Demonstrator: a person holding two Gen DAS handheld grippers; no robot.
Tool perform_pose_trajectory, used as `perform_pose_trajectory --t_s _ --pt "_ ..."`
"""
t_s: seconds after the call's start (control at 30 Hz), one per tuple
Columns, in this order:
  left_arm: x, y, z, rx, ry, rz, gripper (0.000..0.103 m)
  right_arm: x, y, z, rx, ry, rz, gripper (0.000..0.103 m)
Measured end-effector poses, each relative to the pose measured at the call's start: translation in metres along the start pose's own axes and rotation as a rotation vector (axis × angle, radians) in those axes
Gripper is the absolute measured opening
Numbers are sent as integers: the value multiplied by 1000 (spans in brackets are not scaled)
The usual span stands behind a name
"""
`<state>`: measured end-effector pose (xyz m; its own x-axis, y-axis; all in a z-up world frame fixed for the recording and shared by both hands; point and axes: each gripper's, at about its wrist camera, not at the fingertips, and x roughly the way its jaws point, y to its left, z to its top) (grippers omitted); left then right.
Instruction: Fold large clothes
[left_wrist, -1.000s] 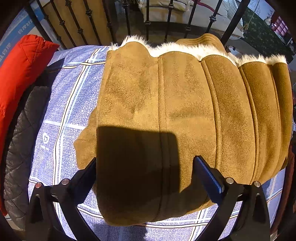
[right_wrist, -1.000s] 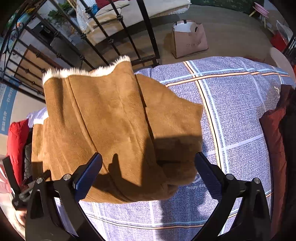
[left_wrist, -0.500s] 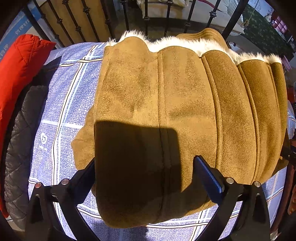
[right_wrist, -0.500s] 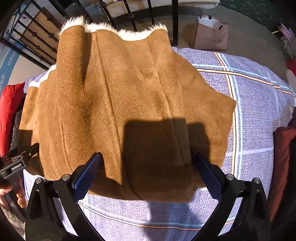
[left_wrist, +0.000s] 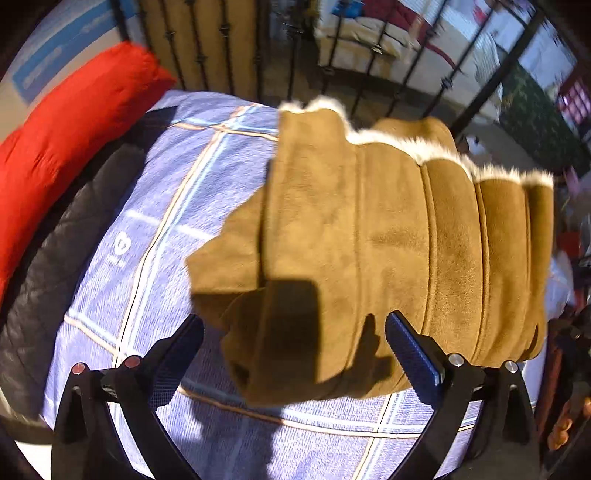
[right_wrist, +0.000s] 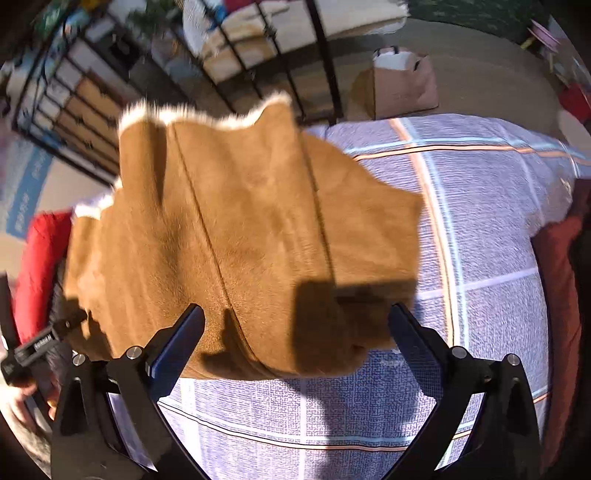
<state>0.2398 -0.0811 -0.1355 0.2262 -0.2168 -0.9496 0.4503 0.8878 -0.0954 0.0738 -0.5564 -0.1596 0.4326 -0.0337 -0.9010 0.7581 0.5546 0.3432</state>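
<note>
Both grippers, left gripper (left_wrist: 293, 341) and right gripper (right_wrist: 295, 341), gape wide above the folded coat (left_wrist: 388, 251), holding nothing.

Matt suede coat (left_wrist: 388, 251), fleece-trimmed

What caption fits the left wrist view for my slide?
Open left gripper hovering over a folded tan suede coat on a blue plaid bedspread.
</note>
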Motion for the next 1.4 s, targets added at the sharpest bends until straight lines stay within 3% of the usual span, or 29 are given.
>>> perform_pose_trajectory --t_s 0.2,0.33,0.43,0.6,0.8,1.0,1.13,1.27,1.4 --pt "-4 54 -29 -209 30 -43 97 0 -67 -7 231 48 145 98" --pt "9 84 -48 -371 93 -167 96 14 -89 -18 398 97 292 98" --pt "15 92 -54 -438 104 -251 96 22 -98 -26 462 109 348 98" --pt "17 82 -52 -444 80 -349 96 35 -98 -28 483 136 395 98" --pt "40 63 -39 -414 88 -336 96 45 -86 -28 471 159 416 98" --pt "59 68 -14 -405 80 -398 98 56 -85 -20 483 156 443 98" --pt "67 77 -5 -480 103 -444 98 64 -94 -12 506 153 441 98" --pt "70 76 1 -564 113 -413 98 74 -93 1 468 159 419 98" --pt "72 71 3 -574 100 -380 98 89 -95 12 488 161 421 98"
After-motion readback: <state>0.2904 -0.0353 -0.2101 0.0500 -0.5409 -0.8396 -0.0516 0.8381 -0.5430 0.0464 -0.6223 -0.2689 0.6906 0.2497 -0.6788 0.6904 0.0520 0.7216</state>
